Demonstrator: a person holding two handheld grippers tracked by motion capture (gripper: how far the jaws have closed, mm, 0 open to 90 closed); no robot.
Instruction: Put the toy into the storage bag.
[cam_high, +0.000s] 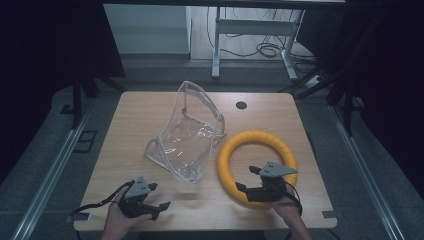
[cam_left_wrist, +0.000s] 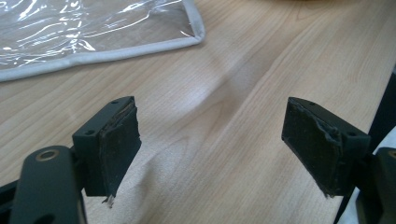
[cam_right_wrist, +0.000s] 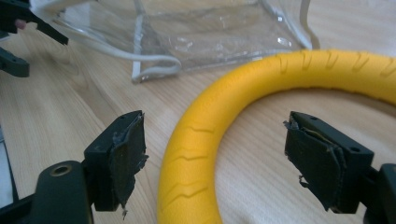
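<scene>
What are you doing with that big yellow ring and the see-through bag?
A person sits at a wooden table with a gripper in each hand. The right gripper is open, its jaws on either side of the yellow ring, which lies flat and isn't squeezed yet. The left gripper is open too, over bare wood near a corner of the clear plastic bag. The bag stands open beside the ring. Nothing is picked up.

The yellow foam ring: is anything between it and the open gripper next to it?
Nothing visible. The right gripper hangs open, its jaws astride the near arc of the yellow foam ring; between them lies bare wooden table.
</scene>
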